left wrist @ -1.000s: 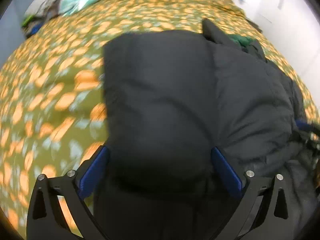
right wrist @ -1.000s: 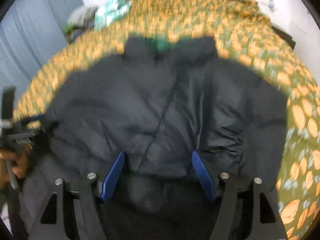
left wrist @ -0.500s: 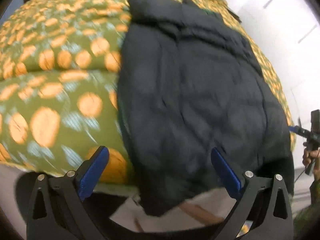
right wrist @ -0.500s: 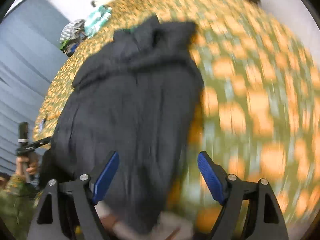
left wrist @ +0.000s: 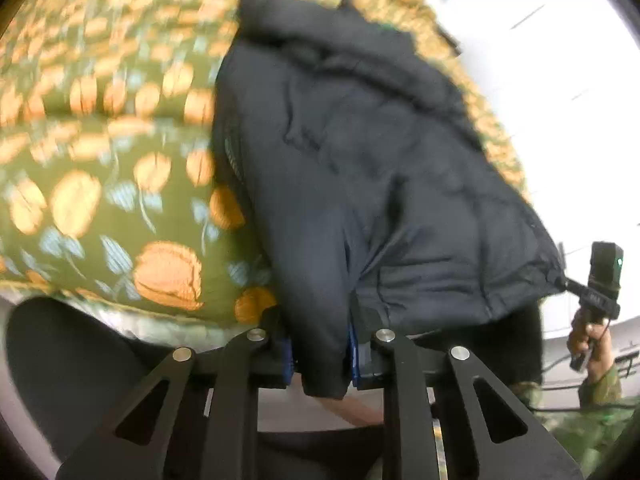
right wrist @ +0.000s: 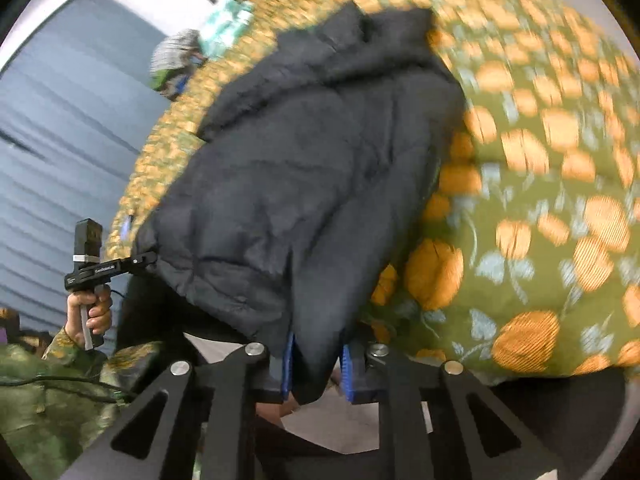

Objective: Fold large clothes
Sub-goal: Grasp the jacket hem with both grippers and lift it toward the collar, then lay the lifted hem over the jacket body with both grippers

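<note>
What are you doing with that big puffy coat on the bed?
A person is folding a big black puffy jacket that lies on a green bedspread with orange flowers. The left gripper and the right gripper are each shut on a bottom corner of the jacket, at the bed's near edge. The collar end lies far up the bed. The fold is not yet made.

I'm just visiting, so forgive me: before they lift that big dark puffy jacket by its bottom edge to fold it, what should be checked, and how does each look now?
1. Left gripper shut on the dark padded jacket hem: ok.
2. Right gripper shut on the other hem corner: ok.
3. Jacket lying flat on the green, orange-flowered bedspread: ok, a few wrinkles.
4. Sleeves tucked in: cannot tell.
5. Pile of clothes at the far end away from the jacket: ok.
</note>
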Demonstrator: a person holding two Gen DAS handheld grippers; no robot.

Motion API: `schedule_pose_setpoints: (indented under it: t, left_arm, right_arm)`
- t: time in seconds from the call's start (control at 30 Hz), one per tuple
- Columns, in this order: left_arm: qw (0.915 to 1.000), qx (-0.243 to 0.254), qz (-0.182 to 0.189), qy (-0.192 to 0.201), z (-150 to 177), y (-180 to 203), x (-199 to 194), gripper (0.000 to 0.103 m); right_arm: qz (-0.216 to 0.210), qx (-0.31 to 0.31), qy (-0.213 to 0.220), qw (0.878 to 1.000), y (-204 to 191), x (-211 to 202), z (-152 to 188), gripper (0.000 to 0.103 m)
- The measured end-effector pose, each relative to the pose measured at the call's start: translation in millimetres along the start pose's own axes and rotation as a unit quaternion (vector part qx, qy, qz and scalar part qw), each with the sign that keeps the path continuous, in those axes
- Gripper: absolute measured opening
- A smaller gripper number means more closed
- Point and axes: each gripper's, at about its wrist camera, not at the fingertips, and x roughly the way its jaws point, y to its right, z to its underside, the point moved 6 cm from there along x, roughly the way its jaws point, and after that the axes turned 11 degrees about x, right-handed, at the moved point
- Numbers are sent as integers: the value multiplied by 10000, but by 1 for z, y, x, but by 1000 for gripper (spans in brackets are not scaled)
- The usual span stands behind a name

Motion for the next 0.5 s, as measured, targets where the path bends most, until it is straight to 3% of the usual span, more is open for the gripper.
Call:
schedule_pose_setpoints:
  t: [0.17,0.33,0.43,0.5]
  left_arm:
    - [9992,308,142,199,0,20,-50,15]
    - [9985,356,408,-58,44,30,-96,15]
    - [9958,348,789,315,47,46,-146,15]
    - [9912,314,956,860,21,52,-176,15]
  right_arm:
    - [-541,-325,287,9976,-31,-60,-9,18]
    - [-1214,-375,124,9918,-52,-100,33,18]
    - [-1833,-289,344,9820,-77,-140,45,18]
    - [-2015,-397,637,9766,-92,-159,34,17]
